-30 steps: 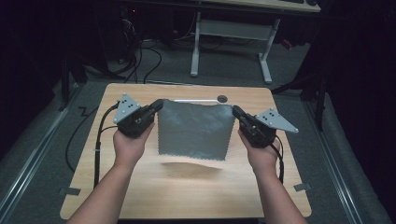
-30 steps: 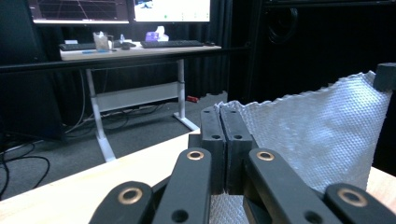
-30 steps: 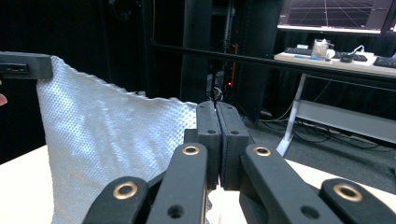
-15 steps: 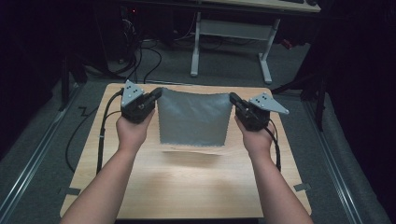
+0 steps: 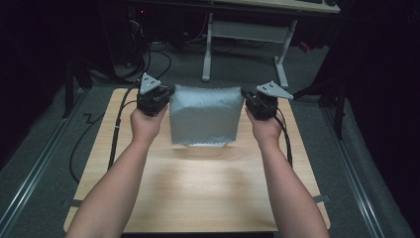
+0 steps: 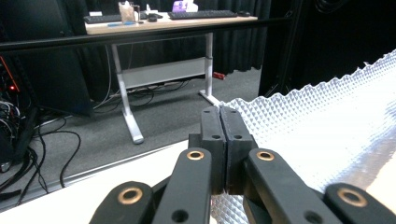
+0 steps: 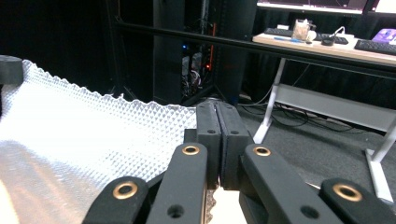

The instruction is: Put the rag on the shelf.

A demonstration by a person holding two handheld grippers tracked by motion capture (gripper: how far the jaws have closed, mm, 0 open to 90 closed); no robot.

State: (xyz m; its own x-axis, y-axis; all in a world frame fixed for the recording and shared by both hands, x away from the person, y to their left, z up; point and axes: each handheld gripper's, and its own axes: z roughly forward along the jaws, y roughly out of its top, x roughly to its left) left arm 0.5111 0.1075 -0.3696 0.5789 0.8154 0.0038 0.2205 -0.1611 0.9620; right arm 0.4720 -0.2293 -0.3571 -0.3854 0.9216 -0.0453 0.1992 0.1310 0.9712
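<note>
A silver quilted foil sheet (image 5: 205, 115), embossed in a small diamond pattern with a zigzag-cut edge, hangs stretched between the two claws over the far half of the wooden tabletop (image 5: 198, 193). Its top edge runs nearly straight from claw to claw, and its lower edge hangs just above the wood and throws a soft shadow there. The left claw (image 5: 168, 93) is clamped on the sheet's upper left corner; in the left gripper view its two black jaws stand pressed together with the foil (image 6: 327, 130) spreading away to their right and below them. The right claw (image 5: 244, 95) is clamped on the upper right corner; in the right gripper view its jaws (image 7: 217, 140) are likewise closed tight, the foil (image 7: 84, 135) spreading away to their left. Each claw is carried by a hand, the left hand (image 5: 145, 124) and the right hand (image 5: 266, 130), with bare forearms coming in from the near edge. Black cables (image 5: 116, 134) trail from the claws along the tabletop's sides. Beyond the claws, across grey carpet, stands a desk with white legs (image 5: 247, 34) bearing keyboards (image 6: 201, 14).
</note>
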